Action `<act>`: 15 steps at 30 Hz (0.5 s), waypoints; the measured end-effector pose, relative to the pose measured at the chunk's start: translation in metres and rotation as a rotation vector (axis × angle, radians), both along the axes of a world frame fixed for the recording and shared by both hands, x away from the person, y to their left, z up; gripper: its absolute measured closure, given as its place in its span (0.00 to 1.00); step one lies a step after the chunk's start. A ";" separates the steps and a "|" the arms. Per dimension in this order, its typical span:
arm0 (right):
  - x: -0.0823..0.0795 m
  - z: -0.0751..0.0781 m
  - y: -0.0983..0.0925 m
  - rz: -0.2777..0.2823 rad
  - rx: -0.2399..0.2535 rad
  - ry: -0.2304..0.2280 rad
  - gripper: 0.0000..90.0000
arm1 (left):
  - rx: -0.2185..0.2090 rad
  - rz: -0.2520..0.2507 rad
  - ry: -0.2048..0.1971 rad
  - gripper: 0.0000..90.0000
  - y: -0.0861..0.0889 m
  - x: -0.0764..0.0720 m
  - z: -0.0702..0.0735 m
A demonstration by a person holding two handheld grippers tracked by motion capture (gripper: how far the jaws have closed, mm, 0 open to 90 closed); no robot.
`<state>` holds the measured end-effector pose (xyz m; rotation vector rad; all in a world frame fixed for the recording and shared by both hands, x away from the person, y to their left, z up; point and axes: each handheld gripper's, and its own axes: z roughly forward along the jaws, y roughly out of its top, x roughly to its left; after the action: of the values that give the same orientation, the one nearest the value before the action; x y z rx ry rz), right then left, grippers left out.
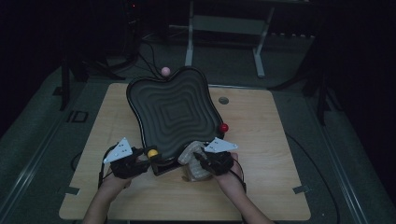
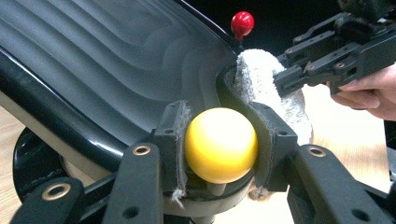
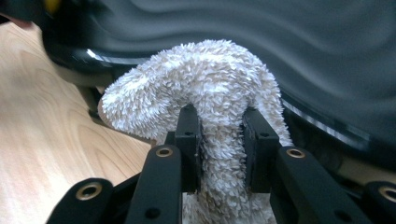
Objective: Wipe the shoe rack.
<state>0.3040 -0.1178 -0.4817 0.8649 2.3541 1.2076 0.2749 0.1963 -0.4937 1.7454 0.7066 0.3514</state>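
A black wavy tray [image 1: 175, 109] with rippled inner surface stands tilted on the wooden table [image 1: 261, 140]. It bears round knobs at its rim: a yellow one [image 1: 152, 153] at the near left, a red one [image 1: 224, 127] at the right and a pink one [image 1: 165, 71] at the far edge. My left gripper [image 2: 220, 140] is shut on the yellow knob [image 2: 221, 145]. My right gripper [image 3: 221, 142] is shut on a white fluffy cloth [image 3: 210, 84], which presses against the tray's near rim [image 2: 224, 88]. In the left gripper view the cloth [image 2: 261, 74] lies by the red knob [image 2: 242, 22].
A round grommet [image 1: 223, 100] is set in the table behind the tray on the right. Beyond the table stand white frame legs [image 1: 189, 44] and cables on a dark floor. The light wood to the right of my right hand is bare.
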 end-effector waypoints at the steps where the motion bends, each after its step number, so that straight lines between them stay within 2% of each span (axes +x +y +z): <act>1: 0.002 -0.004 -0.001 -0.003 -0.004 0.014 0.80 | 0.000 0.001 0.000 0.66 0.000 0.000 0.000; 2: 0.003 -0.009 -0.002 -0.008 -0.005 0.035 0.80 | -0.002 0.002 0.000 0.66 0.000 0.000 0.000; 3: 0.003 -0.009 -0.002 -0.008 -0.005 0.035 0.80 | -0.002 0.001 0.000 0.66 0.000 0.000 0.000; 8: 0.000 0.002 -0.008 -0.012 0.006 0.013 0.80 | -0.002 -0.002 0.001 0.66 0.000 0.000 0.000; 10: 0.002 0.000 -0.009 -0.014 0.003 0.015 0.80 | 0.001 -0.003 0.002 0.66 -0.001 0.000 0.000; 11: 0.004 -0.005 -0.008 -0.018 -0.010 0.021 0.80 | -0.001 -0.004 0.002 0.66 -0.001 0.000 0.000; 15: 0.003 -0.005 -0.009 -0.021 -0.013 0.030 0.80 | -0.002 -0.006 0.003 0.66 0.000 0.000 0.000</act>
<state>0.3066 -0.1272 -0.4870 0.9076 2.3672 1.1777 0.2749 0.1959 -0.4938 1.7465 0.7030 0.3444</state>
